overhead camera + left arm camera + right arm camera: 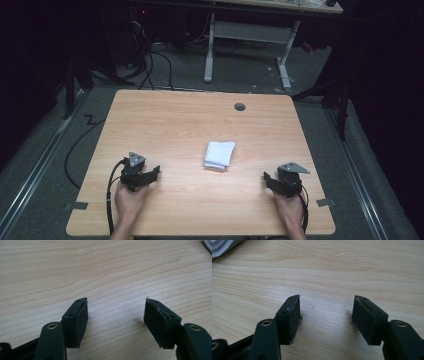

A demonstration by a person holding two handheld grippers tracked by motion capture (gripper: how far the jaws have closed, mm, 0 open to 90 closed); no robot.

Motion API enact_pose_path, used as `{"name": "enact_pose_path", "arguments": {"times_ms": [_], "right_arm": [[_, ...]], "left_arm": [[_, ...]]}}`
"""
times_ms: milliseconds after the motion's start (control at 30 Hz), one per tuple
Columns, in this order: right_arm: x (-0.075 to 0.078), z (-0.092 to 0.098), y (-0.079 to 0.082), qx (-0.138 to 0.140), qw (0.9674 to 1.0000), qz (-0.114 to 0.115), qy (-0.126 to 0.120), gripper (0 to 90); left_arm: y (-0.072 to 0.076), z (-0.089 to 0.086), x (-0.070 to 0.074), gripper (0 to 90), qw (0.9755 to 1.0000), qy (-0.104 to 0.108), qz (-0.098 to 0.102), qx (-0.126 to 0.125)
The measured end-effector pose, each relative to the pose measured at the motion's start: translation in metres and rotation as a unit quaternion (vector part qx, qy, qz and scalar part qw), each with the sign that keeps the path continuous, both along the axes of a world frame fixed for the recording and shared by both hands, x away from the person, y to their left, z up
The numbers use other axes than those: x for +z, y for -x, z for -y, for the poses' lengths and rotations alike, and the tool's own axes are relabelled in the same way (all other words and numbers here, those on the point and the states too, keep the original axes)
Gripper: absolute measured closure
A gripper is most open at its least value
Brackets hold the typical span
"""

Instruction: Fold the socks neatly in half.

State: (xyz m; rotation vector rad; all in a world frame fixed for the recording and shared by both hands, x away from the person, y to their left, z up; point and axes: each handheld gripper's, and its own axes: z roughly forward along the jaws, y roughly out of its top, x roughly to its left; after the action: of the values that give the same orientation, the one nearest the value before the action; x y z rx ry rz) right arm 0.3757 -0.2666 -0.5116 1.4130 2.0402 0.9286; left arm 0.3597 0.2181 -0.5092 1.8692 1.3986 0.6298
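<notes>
A folded white cloth (219,155) lies flat near the middle of the wooden table (190,120). My left gripper (156,173) rests low on the table at the front left, a hand behind it, its jaws wide apart over bare wood. In the left gripper view the left gripper (116,305) stands open with nothing between its pads, and a sliver of the cloth (209,244) shows at the top right corner. My right gripper (267,178) sits at the front right, likewise open. In the right gripper view the right gripper (326,302) holds nothing, with the cloth (222,246) at the top left.
A round grey cable grommet (240,106) is set in the table's far side. Beyond the table stand a white desk frame (247,42) and cables on the dark floor. Tape tabs (76,205) mark the table's front corners.
</notes>
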Motion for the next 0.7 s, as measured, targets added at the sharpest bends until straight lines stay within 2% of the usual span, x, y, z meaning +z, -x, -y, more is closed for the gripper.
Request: {"name": "enact_pose_path", "arguments": {"times_ms": [233,700], "right_arm": [[-0.0002,0.0001,0.0005,-0.002,1.0,-0.001,0.0,35.8],[-0.0003,-0.0006,0.0011,0.001,1.0,-0.001,0.001,35.7]], "left_arm": [[0.0009,0.0035,-0.0004,31.1,0.9999,-0.012,-0.001,-0.007],[0.0011,0.0039,-0.0003,30.2,0.9999,-0.014,-0.002,-0.008]]}}
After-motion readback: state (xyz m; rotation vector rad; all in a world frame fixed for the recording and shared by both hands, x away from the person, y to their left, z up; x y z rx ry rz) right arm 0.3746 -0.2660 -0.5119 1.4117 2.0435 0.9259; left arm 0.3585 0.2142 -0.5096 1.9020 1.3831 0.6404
